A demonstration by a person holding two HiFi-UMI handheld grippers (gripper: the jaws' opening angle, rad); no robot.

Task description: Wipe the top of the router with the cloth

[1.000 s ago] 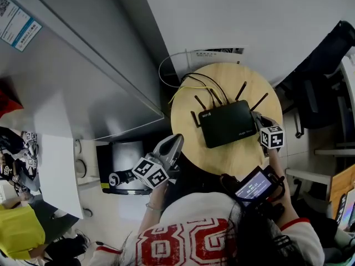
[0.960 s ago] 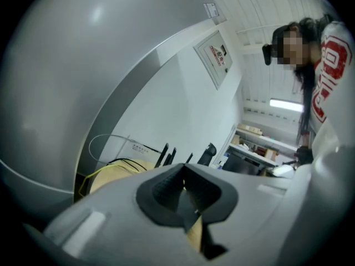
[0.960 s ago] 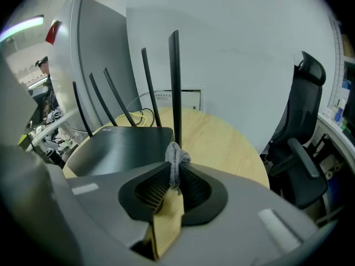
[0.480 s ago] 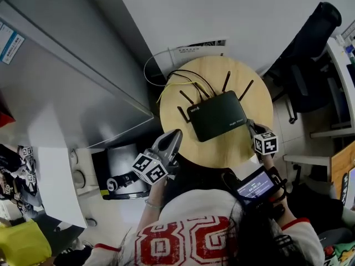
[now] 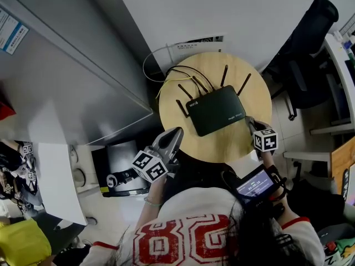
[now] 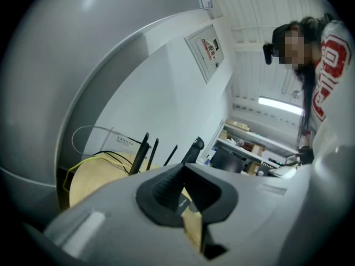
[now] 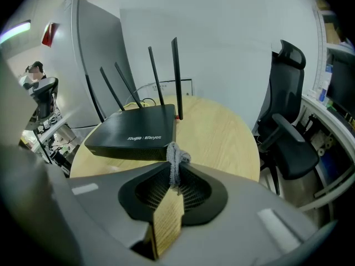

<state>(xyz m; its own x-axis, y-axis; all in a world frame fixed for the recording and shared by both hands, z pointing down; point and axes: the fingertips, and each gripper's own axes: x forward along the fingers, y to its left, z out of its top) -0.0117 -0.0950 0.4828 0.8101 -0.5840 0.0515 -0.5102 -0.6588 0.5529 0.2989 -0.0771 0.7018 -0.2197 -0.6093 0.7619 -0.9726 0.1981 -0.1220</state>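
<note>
Step in hand: approach, before the first wipe; judged from the cloth (image 7: 176, 158) being carried but not yet laid on the router (image 5: 216, 110).
Right gripper (image 5: 250, 124): jaws pinched on a bunched fold of the grey cloth, which sticks up between the tips. It is held low over the tabletop (image 5: 233, 146) at the near right edge, just beside the router's near right corner and apparently not touching it.
Left gripper (image 5: 175, 133): jaws pressed together, nothing between them. It is parked off the tabletop's near left edge, pointing toward the router.
Router position: flat black box in the middle of the round wooden tabletop, set at an angle. The antennas (image 7: 176, 76) stand along its far edge and the top face is bare.
Cables (image 5: 183, 73): black, yellow and white leads leave over the far left edge.
Next move (judgement): raise the right gripper above the casing edge, lower the cloth onto the top face, then sweep across it. Only a small tuft projects, so tilt the jaws to keep the hard tips off the casing. Stay short of the antennas. The casing may slide; the left gripper is placed to steady the near left corner.
Marking, front edge: "Ruijie | Reyee" in white, read in the right gripper view.
Marking, top face: a small white logo near the left corner, probably a Wi-Fi mark; too small to confirm.
Other print: the white notice (image 5: 194, 47) against the wall beyond the far edge is illegible.
</note>
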